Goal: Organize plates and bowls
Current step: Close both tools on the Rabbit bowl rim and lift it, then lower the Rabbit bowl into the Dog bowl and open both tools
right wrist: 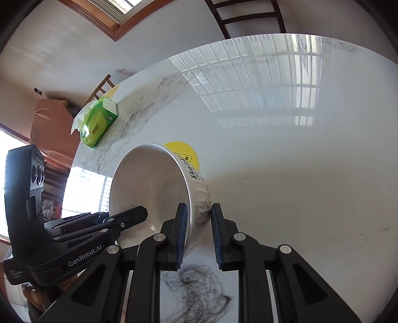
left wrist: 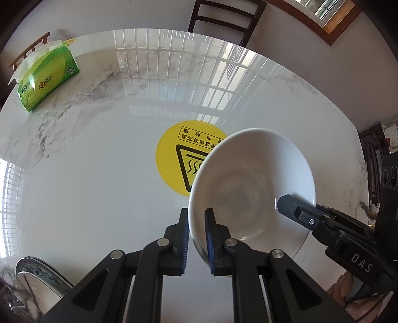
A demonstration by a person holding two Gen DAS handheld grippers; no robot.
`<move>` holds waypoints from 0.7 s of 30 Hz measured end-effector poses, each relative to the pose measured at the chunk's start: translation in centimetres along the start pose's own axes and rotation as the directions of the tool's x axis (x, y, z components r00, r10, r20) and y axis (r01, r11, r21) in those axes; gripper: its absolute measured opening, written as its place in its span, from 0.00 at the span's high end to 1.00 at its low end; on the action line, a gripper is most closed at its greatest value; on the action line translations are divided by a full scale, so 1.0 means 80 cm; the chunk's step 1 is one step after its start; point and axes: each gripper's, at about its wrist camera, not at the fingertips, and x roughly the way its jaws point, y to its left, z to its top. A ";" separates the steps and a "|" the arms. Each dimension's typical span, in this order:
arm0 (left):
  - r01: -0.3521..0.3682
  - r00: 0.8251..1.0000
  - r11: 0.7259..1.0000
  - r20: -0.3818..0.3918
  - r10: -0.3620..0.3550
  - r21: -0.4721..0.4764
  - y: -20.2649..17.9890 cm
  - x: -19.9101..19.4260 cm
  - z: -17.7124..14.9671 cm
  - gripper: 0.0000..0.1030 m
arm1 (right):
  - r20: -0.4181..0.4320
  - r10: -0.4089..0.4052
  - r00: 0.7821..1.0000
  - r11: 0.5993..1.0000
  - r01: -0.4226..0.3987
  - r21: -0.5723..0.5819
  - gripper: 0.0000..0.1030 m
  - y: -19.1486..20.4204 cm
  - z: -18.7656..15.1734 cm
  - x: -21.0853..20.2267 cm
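A white bowl [left wrist: 251, 183] with black print on its outer wall is held above the glossy marble table [left wrist: 99, 174], tilted. My left gripper [left wrist: 196, 238] is shut on its near rim, one finger inside and one outside. My right gripper [right wrist: 197, 233] straddles the opposite rim [right wrist: 196, 213], one finger inside the bowl and one outside, with a small gap at the outer pad. The right gripper also shows at the right of the left wrist view [left wrist: 308, 218]. The left gripper shows at the left of the right wrist view [right wrist: 104, 223].
A plate with a blue pattern [left wrist: 42, 275] lies at the lower left. A green tissue pack [left wrist: 47, 77] sits at the table's far left. A yellow hot-surface sticker [left wrist: 179, 159] marks the table's middle. Dark chairs [left wrist: 223, 20] stand behind the table. A tangle of dark hair [right wrist: 199, 293] lies near the front.
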 end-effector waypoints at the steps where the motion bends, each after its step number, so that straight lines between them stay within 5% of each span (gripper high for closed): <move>1: 0.006 1.000 1.000 0.006 -0.006 -0.007 0.000 -0.010 -0.006 0.88 | -0.003 0.009 1.000 1.000 -0.009 0.003 0.82 0.001 -0.002 -0.003; 21: -0.029 0.996 1.000 0.086 0.029 0.002 0.021 -0.174 -0.200 0.87 | -0.027 0.152 0.988 0.984 -0.154 -0.094 0.82 0.099 -0.151 -0.115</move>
